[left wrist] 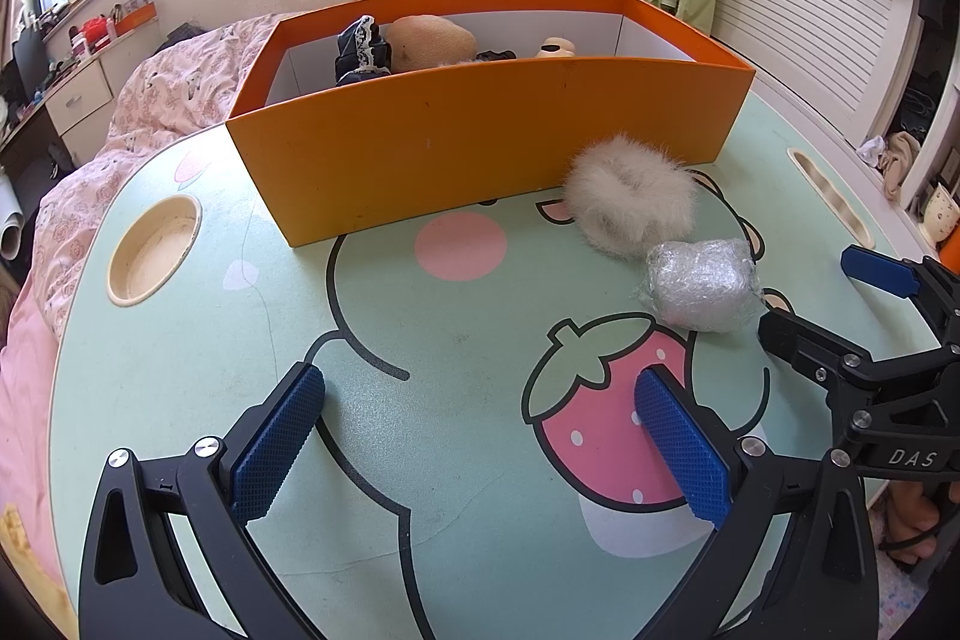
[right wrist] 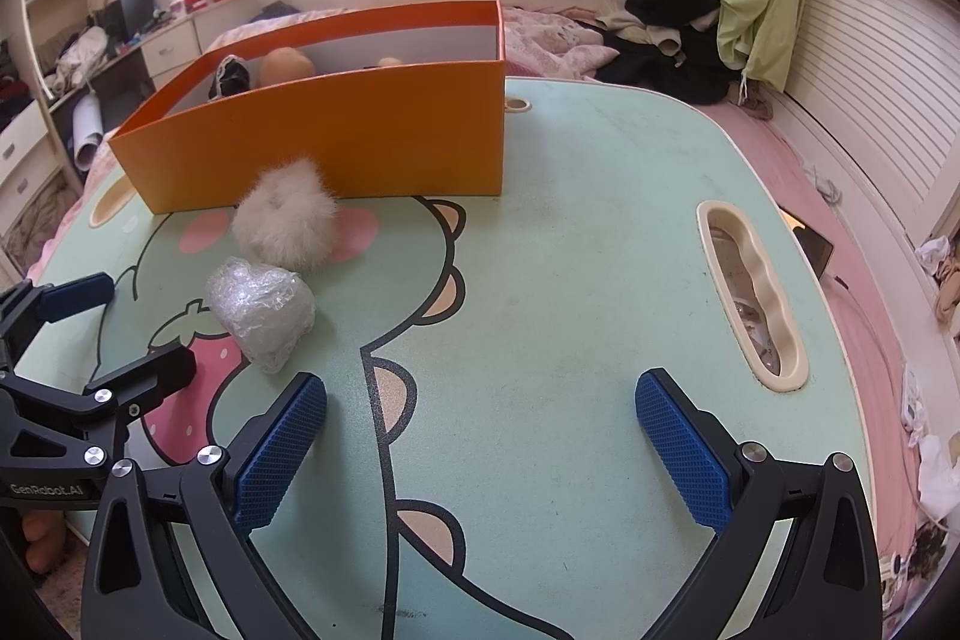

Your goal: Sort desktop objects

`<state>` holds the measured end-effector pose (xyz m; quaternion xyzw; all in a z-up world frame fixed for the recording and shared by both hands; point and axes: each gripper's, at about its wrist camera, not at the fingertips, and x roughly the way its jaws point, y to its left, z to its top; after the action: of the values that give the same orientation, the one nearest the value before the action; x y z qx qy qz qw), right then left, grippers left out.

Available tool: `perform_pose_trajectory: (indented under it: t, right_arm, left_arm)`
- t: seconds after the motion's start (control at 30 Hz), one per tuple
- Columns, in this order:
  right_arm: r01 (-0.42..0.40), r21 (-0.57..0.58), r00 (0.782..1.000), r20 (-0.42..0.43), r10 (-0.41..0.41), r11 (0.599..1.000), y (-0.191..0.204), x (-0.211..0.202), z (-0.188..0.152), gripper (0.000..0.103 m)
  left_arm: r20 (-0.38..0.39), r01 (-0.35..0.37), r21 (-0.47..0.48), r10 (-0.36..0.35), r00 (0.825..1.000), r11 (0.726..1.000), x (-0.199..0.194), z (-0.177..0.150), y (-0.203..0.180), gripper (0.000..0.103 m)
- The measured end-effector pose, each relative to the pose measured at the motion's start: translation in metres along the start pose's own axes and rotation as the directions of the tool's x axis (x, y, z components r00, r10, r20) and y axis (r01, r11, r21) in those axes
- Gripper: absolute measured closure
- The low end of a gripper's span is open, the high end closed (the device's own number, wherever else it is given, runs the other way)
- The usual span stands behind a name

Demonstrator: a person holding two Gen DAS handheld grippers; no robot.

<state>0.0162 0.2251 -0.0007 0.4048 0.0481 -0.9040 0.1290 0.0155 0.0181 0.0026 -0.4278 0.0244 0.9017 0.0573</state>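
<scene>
Both grippers sit low over the near part of the table (right wrist: 570,280), jaws spread wide, nothing between the pads. Left gripper (left wrist: 480,436) is above the strawberry print (left wrist: 606,400); right gripper (right wrist: 480,436) is above the bare mint surface to its right, and each shows at the edge of the other's view.

Plastic-wrapped bundle (right wrist: 262,314): lying on the table just beyond the strawberry, ahead-left of the right gripper and ahead-right of the left one, touching neither.

White fluffy scrunchie (right wrist: 285,214): just beyond the bundle, edges look touching or nearly so, and sitting right against the near wall of the orange box (right wrist: 336,136).

The box stands across the far middle of the table, open top. Inside: a dark item with lace trim (left wrist: 362,52) at left, a tan rounded object (left wrist: 429,43) beside it, a small pale item (left wrist: 555,47) further right. Can't identify them further.

Table slot (right wrist: 753,292) on the right side, round recess (left wrist: 155,247) on the left.
</scene>
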Motion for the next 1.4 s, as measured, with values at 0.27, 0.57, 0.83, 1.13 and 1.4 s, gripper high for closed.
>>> perform_pose_trajectory:
  t: [0.27,0.57,0.83,1.13,1.4]
  right_arm:
    - [-0.040,0.060,0.992,0.124,0.033,0.997,-0.008,-0.026,0.006,0.009]
    - [-0.197,0.002,0.973,0.124,0.195,0.980,0.024,-0.016,0.038,0.017]
    - [-0.205,-0.002,0.977,0.051,0.205,0.979,0.036,0.004,0.042,0.022]
    - [-0.132,-0.172,0.991,0.000,0.134,0.976,0.065,0.020,0.033,0.065]
    - [-0.149,-0.021,0.979,0.134,0.151,0.989,0.015,-0.013,0.025,0.067]
  left_arm:
    - [0.000,0.003,-0.003,-0.003,1.000,1.000,-0.001,0.001,0.000,0.000]
    - [0.000,0.003,-0.003,-0.003,1.000,1.000,-0.001,0.001,0.000,0.000]
    - [0.001,0.002,-0.003,-0.002,1.000,1.000,-0.001,0.001,0.000,0.000]
    - [0.000,0.002,-0.002,-0.002,1.000,1.000,-0.001,0.001,0.000,0.000]
    - [0.000,0.003,-0.002,-0.003,1.000,1.000,0.000,0.002,-0.001,0.000]
